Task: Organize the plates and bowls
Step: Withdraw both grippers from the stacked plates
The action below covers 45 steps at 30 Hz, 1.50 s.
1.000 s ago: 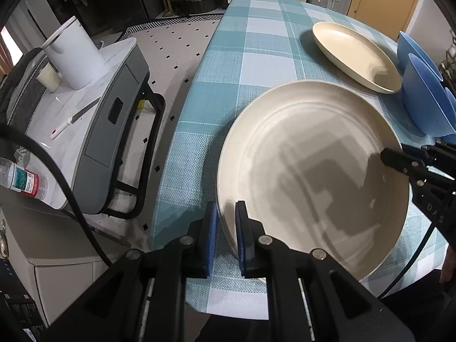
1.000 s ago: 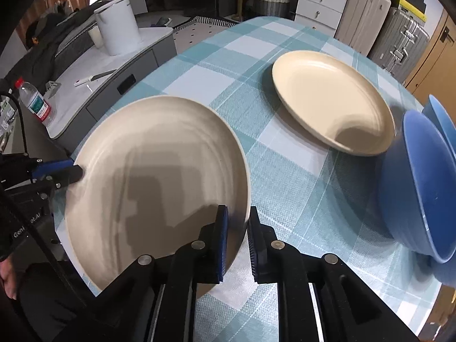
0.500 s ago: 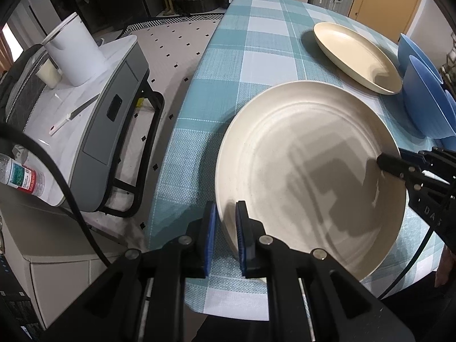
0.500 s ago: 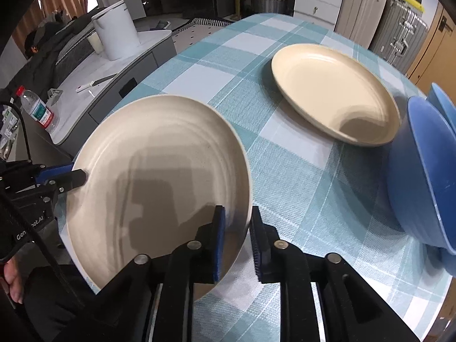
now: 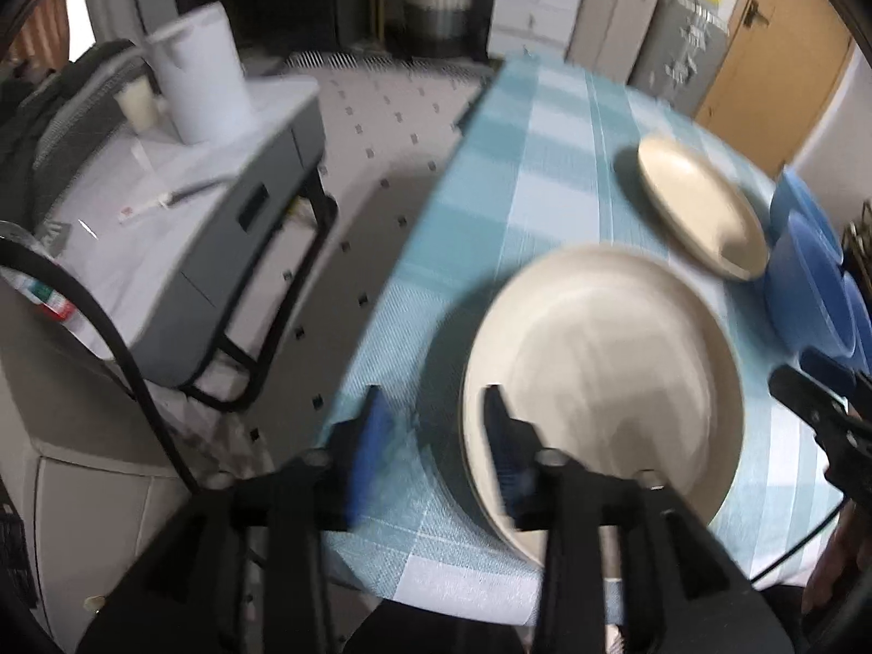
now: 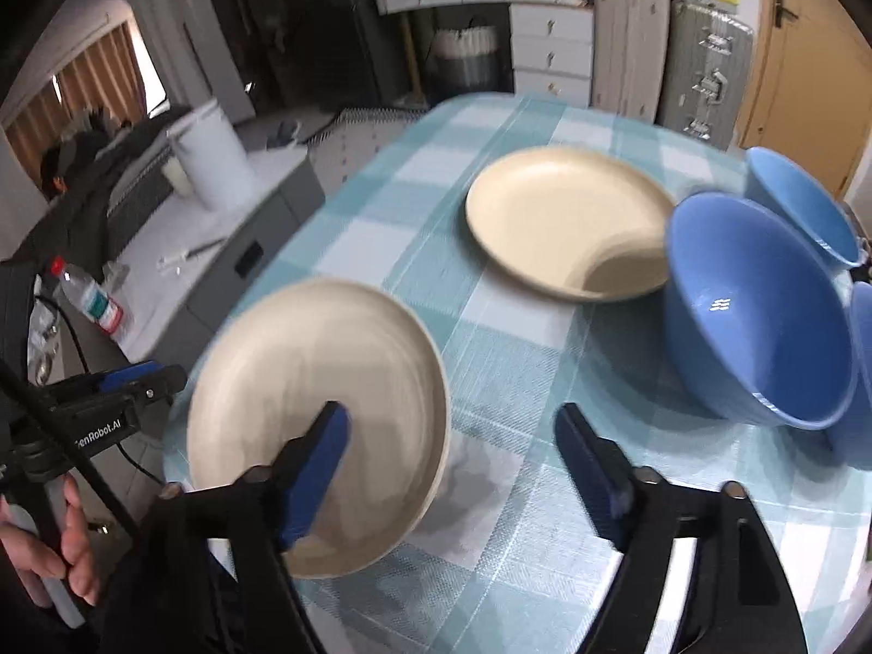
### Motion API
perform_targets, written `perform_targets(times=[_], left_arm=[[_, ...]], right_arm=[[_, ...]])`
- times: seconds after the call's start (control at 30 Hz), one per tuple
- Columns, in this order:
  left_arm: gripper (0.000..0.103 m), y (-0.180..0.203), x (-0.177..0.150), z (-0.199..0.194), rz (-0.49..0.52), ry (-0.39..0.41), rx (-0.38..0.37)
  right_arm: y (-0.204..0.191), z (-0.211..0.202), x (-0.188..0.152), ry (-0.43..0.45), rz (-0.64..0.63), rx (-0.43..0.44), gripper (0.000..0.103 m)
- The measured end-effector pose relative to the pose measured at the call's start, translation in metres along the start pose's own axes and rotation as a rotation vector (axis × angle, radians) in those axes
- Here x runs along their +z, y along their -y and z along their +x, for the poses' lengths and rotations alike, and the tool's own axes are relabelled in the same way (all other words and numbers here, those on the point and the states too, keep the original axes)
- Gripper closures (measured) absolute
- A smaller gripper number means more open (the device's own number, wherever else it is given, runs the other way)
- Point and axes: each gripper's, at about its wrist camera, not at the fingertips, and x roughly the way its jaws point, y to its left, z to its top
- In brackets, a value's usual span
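A large cream plate (image 5: 605, 376) lies on the checked tablecloth near the front edge; it also shows in the right wrist view (image 6: 316, 409). My left gripper (image 5: 433, 436) is open, its jaws astride the plate's left rim. My right gripper (image 6: 452, 463) is open wide, astride the plate's right rim. A second cream plate (image 6: 567, 229) lies farther back, also in the left wrist view (image 5: 703, 212). Blue bowls (image 6: 757, 305) stand to its right, also in the left wrist view (image 5: 806, 283).
The table (image 6: 518, 588) has a teal checked cloth and its left edge is close to the plate. A grey side cabinet (image 5: 218, 207) with a white bucket (image 5: 199, 82) stands left of the table. A water bottle (image 6: 90, 297) lies there too.
Both grippers have opened and let go of the large cream plate, which now rests on the table. Both cameras have lifted and pulled back a little.
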Motion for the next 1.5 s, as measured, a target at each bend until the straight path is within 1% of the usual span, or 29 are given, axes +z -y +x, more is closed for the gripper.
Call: perform_targets(times=[0.03,0.1,0.17,0.2,0.23,0.27,0.3,0.33,0.37,0.4,0.47,0.53,0.57,0.63,0.67,0.7,0.73,0.77,0.8,0.83,0.87,0.93,1.0,1.07,1.17,1.2,1.27,1.37,1.5], left_arm=[[0.056,0.001,0.000,-0.007,-0.002,0.029,-0.005],[0.056,0.007,-0.001,-0.022,-0.007,0.087,-0.036],[0.055,0.015,-0.001,-0.033,0.000,0.118,-0.049],[0.055,0.020,0.000,-0.038,0.007,0.136,-0.053],[0.052,0.025,0.000,-0.044,0.015,0.163,-0.052],[0.036,0.032,-0.001,-0.052,0.029,0.204,-0.050],[0.014,0.037,-0.002,-0.059,0.037,0.243,-0.047],[0.005,0.042,-0.004,-0.068,0.040,0.292,-0.046],[0.000,0.047,-0.008,-0.078,0.046,0.353,-0.058],[0.000,0.052,-0.012,-0.088,0.055,0.415,-0.081],[0.000,0.065,-0.019,-0.105,0.084,0.514,-0.115],[0.000,0.080,-0.023,-0.114,0.119,0.562,-0.127],[0.000,0.085,-0.023,-0.118,0.131,0.576,-0.133],[0.000,0.096,-0.028,-0.123,0.148,0.626,-0.137],[0.000,0.099,-0.029,-0.125,0.146,0.652,-0.128],[0.000,0.103,-0.032,-0.127,0.142,0.686,-0.115],[0.000,0.105,-0.034,-0.128,0.138,0.718,-0.105],[0.000,0.107,-0.036,-0.128,0.129,0.745,-0.102],[0.000,0.107,-0.038,-0.126,0.119,0.760,-0.110],[0.000,0.107,-0.040,-0.122,0.115,0.771,-0.132],[0.000,0.107,-0.041,-0.118,0.116,0.771,-0.147],[0.000,0.107,-0.036,-0.110,0.133,0.719,-0.176],[0.000,0.110,-0.030,-0.106,0.146,0.695,-0.175],[0.000,0.108,-0.028,-0.104,0.125,0.687,-0.167],[0.000,0.104,-0.024,-0.097,0.090,0.634,-0.216],[0.000,0.102,-0.025,-0.095,0.082,0.626,-0.221],[0.000,0.100,-0.025,-0.094,0.074,0.618,-0.215],[0.000,0.098,-0.025,-0.093,0.059,0.615,-0.218],[0.000,0.096,-0.027,-0.091,0.054,0.617,-0.184]], right_arm=[[0.003,-0.007,-0.001,0.014,0.018,0.013,0.015],[0.012,-0.019,-0.005,0.028,0.079,0.080,0.014],[0.022,-0.026,-0.008,0.014,0.146,0.107,0.013],[0.027,-0.027,-0.009,-0.013,0.178,0.114,0.012],[0.034,-0.029,-0.012,-0.032,0.206,0.134,0.012],[0.042,-0.034,-0.016,-0.014,0.237,0.153,0.012],[0.048,-0.041,-0.020,0.019,0.261,0.155,0.012],[0.056,-0.051,-0.025,0.079,0.280,0.149,0.012],[0.060,-0.061,-0.029,0.133,0.284,0.135,0.012],[0.064,-0.072,-0.033,0.194,0.277,0.105,0.012],[0.068,-0.096,-0.041,0.319,0.212,0.069,0.012],[0.073,-0.119,-0.051,0.451,0.179,0.061,0.012],[0.076,-0.127,-0.056,0.498,0.179,0.056,0.012],[0.081,-0.144,-0.067,0.610,0.186,-0.015,0.011],[0.082,-0.152,-0.073,0.662,0.180,-0.049,0.010],[0.083,-0.159,-0.080,0.715,0.169,-0.077,0.003],[0.084,-0.166,-0.088,0.774,0.156,-0.080,0.000],[0.085,-0.169,-0.092,0.783,0.152,-0.079,0.000],[0.087,-0.170,-0.090,0.744,0.155,-0.079,0.000],[0.089,-0.169,-0.089,0.711,0.148,-0.061,0.000],[0.090,-0.169,-0.091,0.715,0.136,-0.057,0.000],[0.092,-0.173,-0.095,0.701,0.116,-0.088,0.000],[0.093,-0.175,-0.098,0.706,0.114,-0.093,0.000],[0.101,-0.178,-0.100,0.690,0.152,-0.065,0.000],[0.114,-0.175,-0.101,0.657,0.210,-0.049,0.000],[0.116,-0.174,-0.101,0.648,0.224,-0.044,0.000],[0.118,-0.177,-0.103,0.649,0.238,-0.064,0.000],[0.113,-0.180,-0.104,0.657,0.217,-0.090,0.000],[0.104,-0.176,-0.102,0.653,0.174,-0.118,0.000]])
